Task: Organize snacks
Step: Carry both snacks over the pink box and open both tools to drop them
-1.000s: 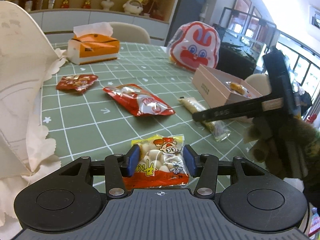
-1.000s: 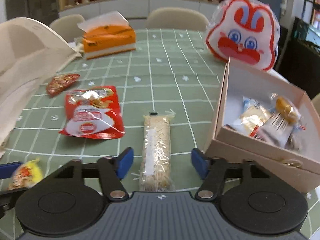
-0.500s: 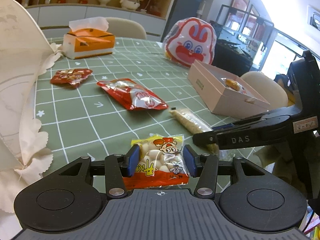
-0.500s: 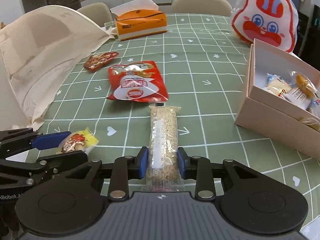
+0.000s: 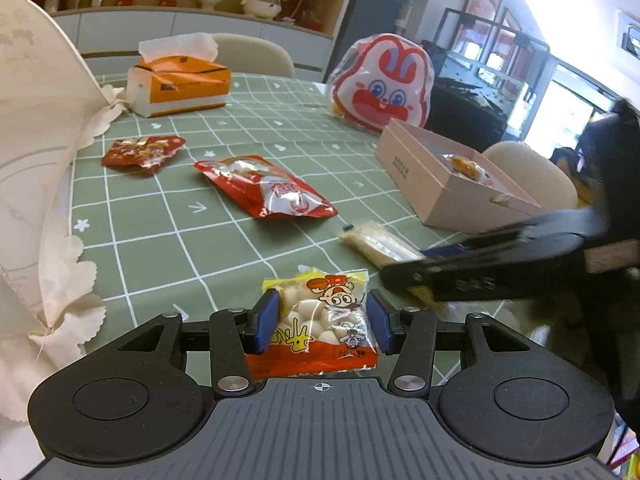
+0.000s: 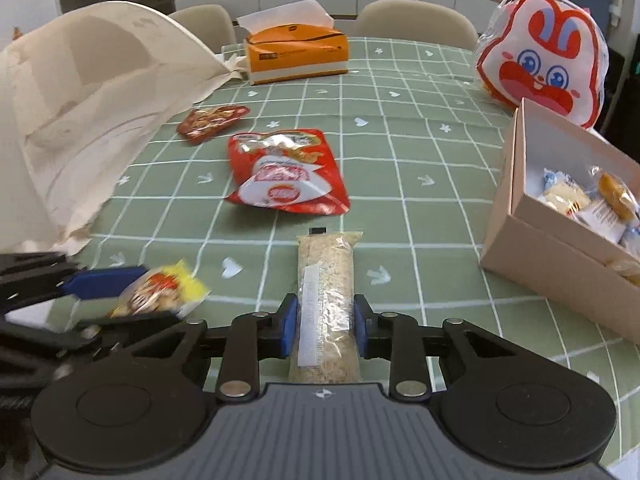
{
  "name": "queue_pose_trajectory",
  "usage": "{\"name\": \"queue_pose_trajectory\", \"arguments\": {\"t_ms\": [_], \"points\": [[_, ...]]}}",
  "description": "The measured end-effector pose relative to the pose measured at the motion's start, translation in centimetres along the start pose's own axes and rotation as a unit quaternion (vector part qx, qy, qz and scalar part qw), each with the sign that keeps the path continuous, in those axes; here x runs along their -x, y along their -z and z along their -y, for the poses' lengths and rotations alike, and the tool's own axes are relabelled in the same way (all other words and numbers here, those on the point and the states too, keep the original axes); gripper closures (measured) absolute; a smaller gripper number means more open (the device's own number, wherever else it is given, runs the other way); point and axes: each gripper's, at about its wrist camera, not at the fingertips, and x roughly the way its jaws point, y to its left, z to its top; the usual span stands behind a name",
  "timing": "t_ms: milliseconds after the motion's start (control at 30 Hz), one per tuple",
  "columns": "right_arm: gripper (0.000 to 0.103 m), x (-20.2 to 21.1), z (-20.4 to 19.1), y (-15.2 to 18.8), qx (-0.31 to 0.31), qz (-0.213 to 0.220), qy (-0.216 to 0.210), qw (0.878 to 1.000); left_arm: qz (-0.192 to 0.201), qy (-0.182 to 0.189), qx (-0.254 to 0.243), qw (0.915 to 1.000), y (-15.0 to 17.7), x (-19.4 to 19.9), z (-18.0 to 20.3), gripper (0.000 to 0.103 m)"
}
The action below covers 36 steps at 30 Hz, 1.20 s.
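Left gripper: black plastic body, ribbed grey deck along the bottom of the frame with a small crosshair mark at its centre. Two round black discs sit at lower left and lower right. Black linkage arms carry silver screw heads. Fingers faced with blue pads.

Right gripper: same build, same blue pads, silver screws, crosshair mark. Its side, at right of the left wrist view, bears blurred pale lettering.

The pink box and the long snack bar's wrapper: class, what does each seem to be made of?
Pink box: likely matte cardboard, with stiff straight walls and no shine. Snack bar wrapper, held in the right gripper: thin clear glossy plastic film, since the grainy bar shows through.
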Motion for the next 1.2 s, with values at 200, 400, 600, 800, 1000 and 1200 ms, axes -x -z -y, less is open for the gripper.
{"name": "queue_pose_trajectory", "arguments": {"t_ms": [200, 400, 600, 800, 1000, 1200], "points": [[0.075, 5.3, 1.5, 2.2, -0.004, 0.041, -0.006, 0.999, -0.003, 0.012, -0.006, 0.9999, 0.3, 0.9, 2.1, 0.050], [0.075, 10.3, 4.7, 5.0, -0.028, 0.070, -0.005, 0.997, -0.025, 0.018, -0.038, 0.9988, 0.5, 0.2, 6.9, 0.050], [0.075, 16.7, 9.8, 5.9, -0.056, 0.130, 0.035, 0.989, 0.001, 0.041, -0.101, 0.9941, -2.3, 0.1, 14.3, 0.050], [0.075, 24.3, 15.3, 2.2, -0.072, 0.224, 0.094, 0.967, 0.063, 0.063, -0.177, 0.9802, -8.0, 0.1, 21.3, 0.050], [0.075, 23.9, 21.1, -3.7, -0.109, 0.235, 0.109, 0.960, 0.088, 0.116, -0.126, 0.9812, -15.7, -4.9, 22.5, 0.050], [0.075, 13.8, 25.6, -6.2, -0.152, 0.157, 0.089, 0.972, -0.026, 0.135, -0.084, 0.9869, -17.0, -17.6, 21.0, 0.049]]}}
